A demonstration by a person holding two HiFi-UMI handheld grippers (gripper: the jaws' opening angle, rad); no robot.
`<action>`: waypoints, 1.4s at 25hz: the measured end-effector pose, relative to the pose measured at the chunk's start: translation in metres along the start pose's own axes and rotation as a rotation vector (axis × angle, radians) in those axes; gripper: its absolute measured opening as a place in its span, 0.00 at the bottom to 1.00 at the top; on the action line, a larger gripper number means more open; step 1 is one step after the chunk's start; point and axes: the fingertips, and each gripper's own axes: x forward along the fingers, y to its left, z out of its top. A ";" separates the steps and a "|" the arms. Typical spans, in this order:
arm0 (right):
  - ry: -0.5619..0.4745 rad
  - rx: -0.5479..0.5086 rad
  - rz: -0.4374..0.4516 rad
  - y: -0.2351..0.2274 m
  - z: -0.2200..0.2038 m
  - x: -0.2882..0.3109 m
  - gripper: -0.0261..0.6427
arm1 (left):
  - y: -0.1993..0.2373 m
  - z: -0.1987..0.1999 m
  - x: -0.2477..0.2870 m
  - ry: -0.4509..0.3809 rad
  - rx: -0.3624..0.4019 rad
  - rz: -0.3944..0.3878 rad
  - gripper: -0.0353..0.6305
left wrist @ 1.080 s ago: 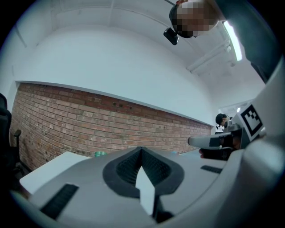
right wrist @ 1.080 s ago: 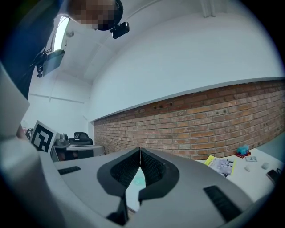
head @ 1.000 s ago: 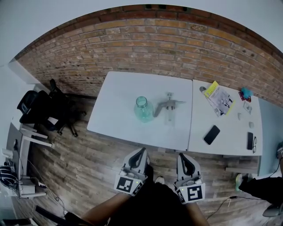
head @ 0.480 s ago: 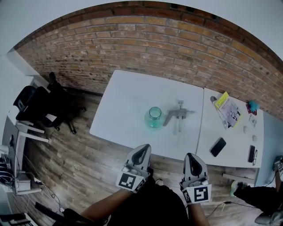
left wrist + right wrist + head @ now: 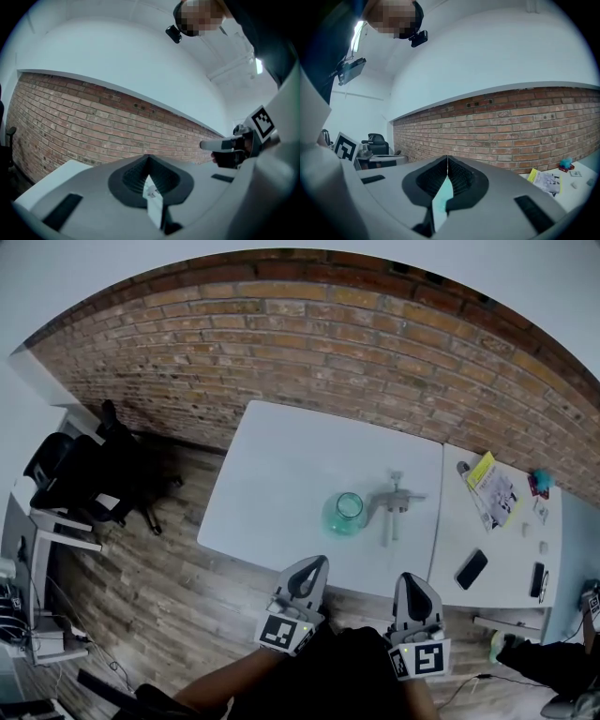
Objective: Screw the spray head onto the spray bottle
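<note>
Left gripper (image 5: 313,566), right gripper (image 5: 413,581): jaws together, empty, near side of spray bottle (image 5: 345,515). Bottle upright, uncapped, probably light and slippery; hold mid-body. Spray head (image 5: 394,503) lying just right of bottle, rigid; grip near collar.

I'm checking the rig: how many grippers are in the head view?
2. The left gripper is at bottom centre, the right gripper just right of it, both by the table's near edge. None seems hidden.
</note>
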 end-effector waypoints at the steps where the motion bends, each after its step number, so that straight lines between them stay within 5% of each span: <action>1: 0.004 0.002 0.001 0.002 0.000 0.003 0.05 | 0.002 -0.002 0.001 0.005 -0.004 -0.003 0.06; 10: 0.021 0.016 -0.009 -0.008 -0.002 0.014 0.05 | 0.009 0.001 0.016 -0.032 -0.071 -0.028 0.06; 23: 0.000 0.005 0.080 -0.054 0.013 0.061 0.05 | -0.002 -0.005 0.058 -0.020 0.037 0.000 0.06; 35: -0.011 -0.003 0.214 -0.092 0.011 0.096 0.05 | 0.006 -0.003 0.083 -0.050 0.052 0.150 0.06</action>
